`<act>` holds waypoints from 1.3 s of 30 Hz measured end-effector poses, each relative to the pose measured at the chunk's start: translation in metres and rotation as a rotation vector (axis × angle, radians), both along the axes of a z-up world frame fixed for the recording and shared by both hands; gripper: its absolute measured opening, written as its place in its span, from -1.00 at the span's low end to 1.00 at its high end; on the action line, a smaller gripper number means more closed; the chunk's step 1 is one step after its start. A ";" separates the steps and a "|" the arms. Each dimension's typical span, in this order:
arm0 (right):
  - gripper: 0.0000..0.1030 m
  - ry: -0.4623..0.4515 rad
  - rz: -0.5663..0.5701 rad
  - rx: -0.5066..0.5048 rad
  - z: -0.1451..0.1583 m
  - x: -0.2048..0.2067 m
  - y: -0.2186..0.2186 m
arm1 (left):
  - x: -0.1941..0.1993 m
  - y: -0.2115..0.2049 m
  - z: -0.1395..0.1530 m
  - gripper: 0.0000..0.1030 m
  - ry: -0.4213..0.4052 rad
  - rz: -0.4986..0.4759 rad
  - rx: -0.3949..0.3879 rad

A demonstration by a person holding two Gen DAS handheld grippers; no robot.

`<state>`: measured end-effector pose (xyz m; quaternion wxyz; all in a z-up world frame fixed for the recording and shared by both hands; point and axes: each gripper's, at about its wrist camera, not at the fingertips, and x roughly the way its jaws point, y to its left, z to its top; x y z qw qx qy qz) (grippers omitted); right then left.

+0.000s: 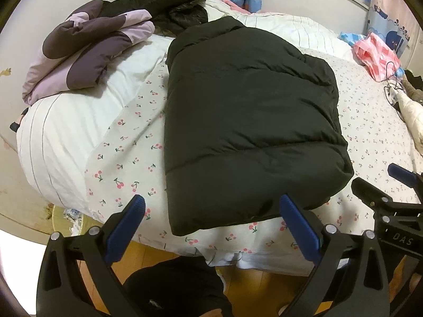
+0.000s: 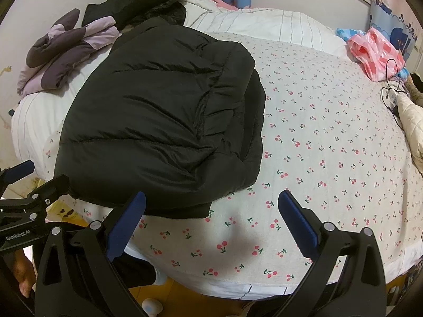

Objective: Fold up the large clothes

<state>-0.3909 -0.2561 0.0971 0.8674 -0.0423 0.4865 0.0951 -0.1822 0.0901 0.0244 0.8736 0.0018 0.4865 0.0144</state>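
- Two grippers are what we hold, one in each hand, both with jaws spread wide and nothing between them.
- We see the left gripper (image 1: 211,211) at the bottom of the left wrist view, its blue pads (image 1: 297,227) hanging over the near hem of the jacket (image 1: 246,121) without touching it.
- We find that black puffer jacket folded into a thick rectangle on the bed (image 1: 119,158), filling the centre of the left view and the centre-left of the right view.
- Our right gripper (image 2: 211,211) sits at the bottom of the right wrist view, over bare cherry-print sheet (image 2: 330,132), just right of the jacket's near corner.
- We also catch the right gripper at the lower right edge of the left view, beside the jacket's right corner, and the left gripper at the lower left edge of the right view.
- We see a purple garment (image 1: 84,52) bunched on a white striped quilt (image 1: 60,142) in the upper left, well apart from the jacket.
- We note another black garment (image 1: 169,2) heaped at the top, behind the purple one.
- We spot a pink bag (image 2: 375,52) at the upper right, with a thin black cable (image 2: 391,79) just beside it.
- We see wooden floor (image 1: 264,290) below the bed's near edge.
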 end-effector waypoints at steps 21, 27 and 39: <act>0.88 0.004 -0.005 0.006 -0.001 0.000 -0.004 | 0.003 -0.003 0.001 0.89 0.000 -0.008 0.000; 0.88 0.004 -0.006 0.006 -0.002 0.000 -0.005 | 0.002 -0.003 0.002 0.89 -0.003 -0.010 0.001; 0.88 0.004 -0.006 0.005 -0.001 -0.001 -0.005 | 0.001 0.000 0.005 0.89 -0.015 -0.006 -0.018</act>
